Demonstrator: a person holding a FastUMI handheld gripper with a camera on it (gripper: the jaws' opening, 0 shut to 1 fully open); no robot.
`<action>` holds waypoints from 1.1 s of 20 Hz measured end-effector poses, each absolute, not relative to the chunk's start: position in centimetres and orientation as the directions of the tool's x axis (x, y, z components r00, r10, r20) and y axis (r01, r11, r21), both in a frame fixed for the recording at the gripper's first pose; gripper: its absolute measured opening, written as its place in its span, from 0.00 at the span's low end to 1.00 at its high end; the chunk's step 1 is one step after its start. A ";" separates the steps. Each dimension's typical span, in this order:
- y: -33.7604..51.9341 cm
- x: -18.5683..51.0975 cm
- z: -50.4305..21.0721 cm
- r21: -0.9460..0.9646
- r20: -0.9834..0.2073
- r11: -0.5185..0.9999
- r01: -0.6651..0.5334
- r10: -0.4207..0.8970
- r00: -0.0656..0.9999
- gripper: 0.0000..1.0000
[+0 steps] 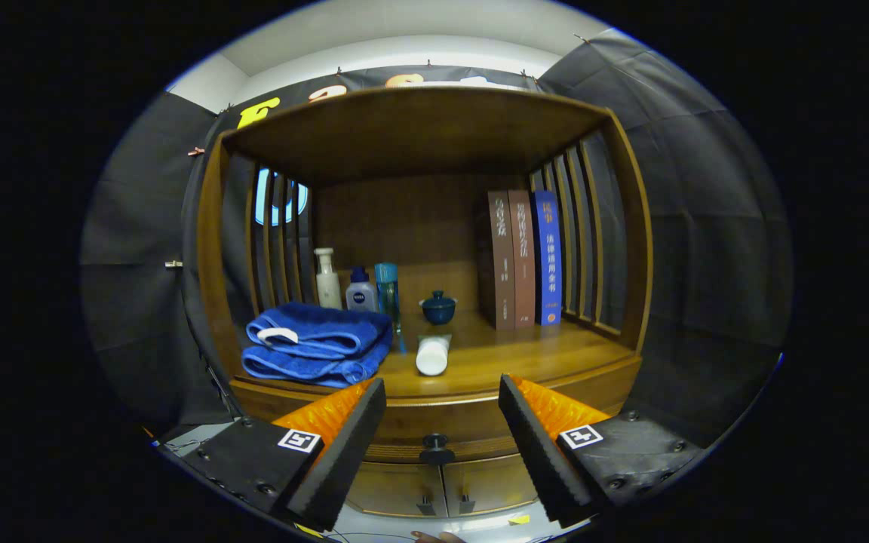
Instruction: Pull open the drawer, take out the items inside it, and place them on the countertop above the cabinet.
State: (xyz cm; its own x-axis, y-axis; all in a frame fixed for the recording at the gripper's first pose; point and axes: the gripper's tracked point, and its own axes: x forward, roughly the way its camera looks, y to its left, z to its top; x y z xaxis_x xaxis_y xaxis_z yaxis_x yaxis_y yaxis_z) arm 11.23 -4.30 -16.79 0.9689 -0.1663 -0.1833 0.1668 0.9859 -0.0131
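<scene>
Your claw [442, 396] is wide open, holding nothing; the drawer knob [437, 445] sits between its fingers, towel [319, 343] and tube [433, 354] on the tabletop [555, 354] beyond.

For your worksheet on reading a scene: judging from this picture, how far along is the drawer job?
Nothing looks done: the drawer under the countertop is shut, so its contents are hidden. In hand: the gripper is open and empty, its fingers either side of the drawer's knob, not touching it. Left: pulling the drawer open, lifting the items out, and setting them by the blue towel and white tube.
</scene>
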 end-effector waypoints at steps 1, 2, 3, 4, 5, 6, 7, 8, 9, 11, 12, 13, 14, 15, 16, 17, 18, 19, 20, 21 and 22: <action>-4.1 10.7 -14.9 -0.015 -0.161 0.987 0.161 -0.161 0.974 0.99; -3.7 10.0 -13.0 -0.019 -0.132 0.988 0.156 -0.157 0.979 0.99; -3.3 9.4 -11.0 -0.027 -0.106 0.988 0.152 -0.154 0.982 0.99; -2.9 8.5 -9.0 -0.035 -0.084 0.988 0.150 -0.152 0.985 0.99; -2.3 7.9 -7.3 -0.045 -0.059 0.989 0.139 -0.142 0.988 0.99; -1.7 7.5 -5.8 -0.056 -0.044 0.990 0.127 -0.129 0.991 0.99; -1.3 6.8 -4.7 -0.068 -0.038 0.991 0.114 -0.117 0.992 0.98; -1.0 6.4 -3.8 -0.077 -0.036 0.991 0.114 -0.117 0.993 0.98; -0.8 5.9 -3.0 -0.075 -0.040 0.991 0.111 -0.115 0.993 0.98; -0.1 5.0 -1.9 -0.049 -0.046 0.994 0.101 -0.103 0.994 0.98; 0.1 4.9 -1.5 -0.036 -0.048 0.995 0.093 -0.095 0.994 0.98; 0.1 4.6 -1.0 -0.029 -0.040 0.995 0.093 -0.094 0.995 0.98; 0.1 4.3 -0.5 -0.031 -0.035 0.995 0.094 -0.095 0.995 0.98; 0.1 4.0 -0.2 -0.035 -0.030 0.995 0.094 -0.095 0.995 0.98; 0.3 3.7 0.0 -0.037 -0.030 0.995 0.092 -0.093 0.995 0.98; 0.5 3.6 0.2 -0.036 -0.035 0.996 0.084 -0.086 0.996 0.98; 0.8 3.6 0.2 -0.030 -0.042 0.997 0.076 -0.077 0.996 0.98; 1.0 3.6 0.3 -0.029 -0.049 0.997 0.069 -0.070 0.996 0.98; 0.9 3.5 0.5 -0.033 -0.047 0.997 0.075 -0.076 0.996 0.98; 0.7 3.4 0.6 -0.034 -0.045 0.996 0.081 -0.083 0.996 0.98; 0.8 3.3 0.8 -0.026 -0.043 0.996 0.086 -0.087 0.995 0.98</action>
